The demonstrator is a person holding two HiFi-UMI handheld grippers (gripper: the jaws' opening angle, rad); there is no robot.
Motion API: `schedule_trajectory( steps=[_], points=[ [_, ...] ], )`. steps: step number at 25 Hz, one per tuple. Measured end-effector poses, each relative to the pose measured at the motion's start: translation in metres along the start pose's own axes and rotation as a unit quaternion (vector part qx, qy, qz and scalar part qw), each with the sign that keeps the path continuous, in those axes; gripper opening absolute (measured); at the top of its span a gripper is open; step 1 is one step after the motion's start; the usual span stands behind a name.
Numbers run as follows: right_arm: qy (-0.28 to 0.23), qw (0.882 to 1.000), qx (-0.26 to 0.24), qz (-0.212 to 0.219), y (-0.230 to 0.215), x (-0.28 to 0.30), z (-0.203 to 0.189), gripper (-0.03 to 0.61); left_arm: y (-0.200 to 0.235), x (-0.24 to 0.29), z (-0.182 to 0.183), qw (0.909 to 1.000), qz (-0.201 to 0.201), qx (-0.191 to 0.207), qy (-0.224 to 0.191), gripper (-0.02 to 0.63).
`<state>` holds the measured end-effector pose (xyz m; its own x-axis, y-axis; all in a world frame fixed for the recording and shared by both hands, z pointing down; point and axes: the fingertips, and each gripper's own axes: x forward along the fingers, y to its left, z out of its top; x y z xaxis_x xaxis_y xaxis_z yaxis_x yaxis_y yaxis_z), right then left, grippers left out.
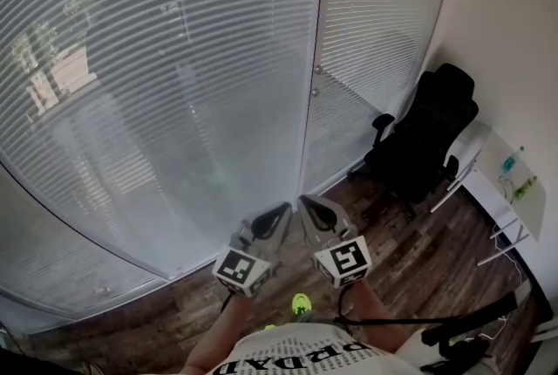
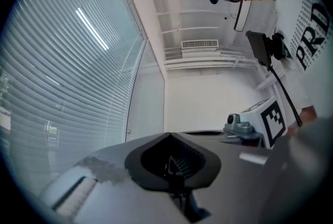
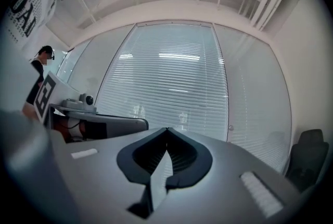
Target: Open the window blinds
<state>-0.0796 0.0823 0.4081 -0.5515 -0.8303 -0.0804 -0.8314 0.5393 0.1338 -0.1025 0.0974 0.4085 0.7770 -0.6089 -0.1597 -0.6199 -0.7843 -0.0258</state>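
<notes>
left claw (image 1: pixel 281 211) pressed together, empty | right claw (image 1: pixel 307 202) likewise | window blinds (image 1: pixel 157 85) straight ahead, well apart, slats level, neither claw nearer

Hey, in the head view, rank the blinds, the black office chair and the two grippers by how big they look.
1. blinds
2. black office chair
3. left gripper and right gripper: alike, smallest, though nearest the camera.

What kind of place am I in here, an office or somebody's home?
Most likely an office: a long wall of closed horizontal blinds, a black swivel office chair in the corner, and a white desk right beside it.
</notes>
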Motion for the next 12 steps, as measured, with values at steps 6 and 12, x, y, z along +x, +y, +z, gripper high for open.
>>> schedule_trajectory(
  steps=[6, 12],
  points=[
    [0.005, 1.000, 0.013, 0.018, -0.060, 0.025, -0.002, 0.009, 0.023, 0.065, 0.002, 0.9999, 0.013, -0.001, 0.000, -0.008],
    [0.015, 0.999, 0.012, 0.028, -0.106, 0.024, -0.014, 0.009, 0.020, 0.109, -0.010, 0.9997, 0.021, -0.003, 0.010, -0.008]
  ],
)
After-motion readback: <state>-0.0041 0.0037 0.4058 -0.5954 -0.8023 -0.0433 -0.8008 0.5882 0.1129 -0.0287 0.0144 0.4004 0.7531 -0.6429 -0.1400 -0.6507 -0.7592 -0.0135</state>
